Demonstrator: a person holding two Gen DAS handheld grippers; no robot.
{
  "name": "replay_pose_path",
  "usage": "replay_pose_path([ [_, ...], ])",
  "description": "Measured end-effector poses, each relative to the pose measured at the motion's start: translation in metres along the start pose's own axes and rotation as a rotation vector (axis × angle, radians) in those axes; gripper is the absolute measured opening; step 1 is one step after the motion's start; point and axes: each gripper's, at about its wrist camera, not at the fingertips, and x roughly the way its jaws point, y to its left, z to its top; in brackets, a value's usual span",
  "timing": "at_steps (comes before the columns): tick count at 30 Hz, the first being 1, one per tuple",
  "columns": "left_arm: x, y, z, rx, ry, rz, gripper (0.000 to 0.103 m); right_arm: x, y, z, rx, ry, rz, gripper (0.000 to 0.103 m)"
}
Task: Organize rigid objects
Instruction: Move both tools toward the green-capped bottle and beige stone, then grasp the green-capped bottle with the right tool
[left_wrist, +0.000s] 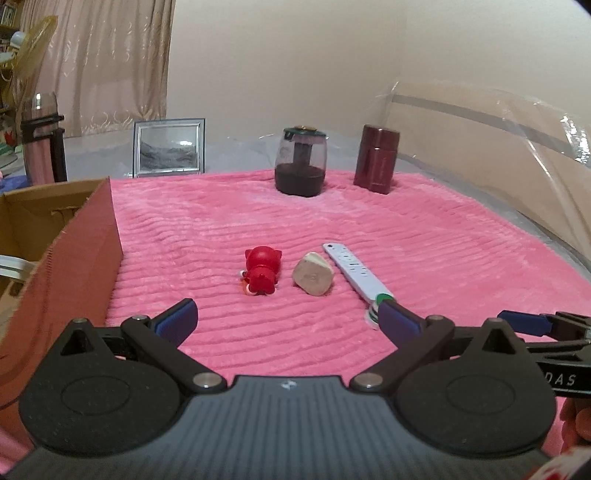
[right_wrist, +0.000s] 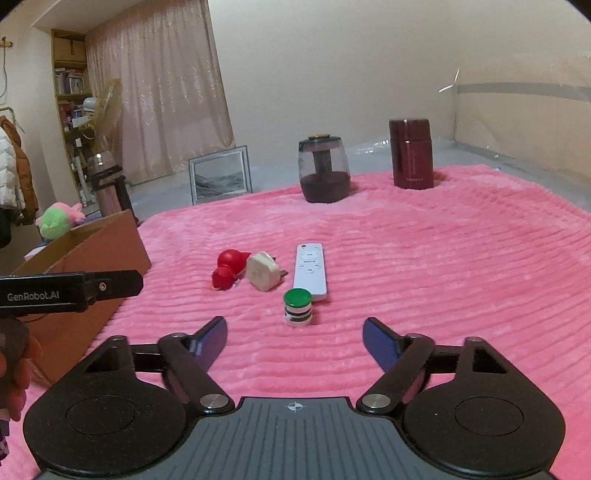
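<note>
Room: pale walls, a beige curtain (right_wrist: 162, 92) at the left, and a bookshelf (right_wrist: 70, 92) in the far corner.
Blanket: a ribbed pink blanket (left_wrist: 424, 240) covers the work surface and fills most of both views.
Box: an open cardboard box (left_wrist: 70, 236) sits on the blanket's left edge.
Frame: a silver picture frame (left_wrist: 169, 147) stands upright behind the blanket's far edge.
Jar: a dark, clear-sided jar (left_wrist: 300, 162) stands at the far edge, well apart from the small things.
Flask: a maroon flask (left_wrist: 377, 158) stands upright, right of the jar.
Left gripper: the left gripper (left_wrist: 286, 317) hangs low over the near blanket, fingers spread wide, nothing between them.
Right gripper: the right gripper (right_wrist: 293, 338) hovers just short of the small stack, fingers fairly wide and empty.
Remote: a white remote (right_wrist: 309, 271) lies flat mid-blanket, its near end beside the stack.
Toy: a red toy (left_wrist: 260, 271) lies on its side, left of the plug.
Plug: a cream plug (left_wrist: 313, 274) lies between toy and remote, close to both.
Stack: a small green-topped round stack (right_wrist: 297, 308) stands upright, nearest the grippers.
</note>
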Motion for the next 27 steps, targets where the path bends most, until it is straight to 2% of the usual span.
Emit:
replay_pose_path([
  [6, 0.040, 0.007, 0.003, -0.008, 0.022, 0.006, 0.102, 0.042, -0.002, 0.004, -0.015, 0.015, -0.005, 0.063],
  [15, 0.081, 0.013, 0.008, 0.001, 0.040, 0.010, 0.102, 0.093, -0.002, 0.006, -0.017, 0.056, -0.029, 0.049],
  [22, 0.097, 0.017, 0.010, 0.007, 0.049, 0.013, 0.102, 0.116, -0.005, 0.003, 0.009, 0.091, -0.041, 0.040],
  [27, 0.103, 0.015, 0.011, 0.016, 0.049, 0.010, 0.102, 0.119, -0.004, 0.002, 0.010, 0.084, -0.038, 0.035],
])
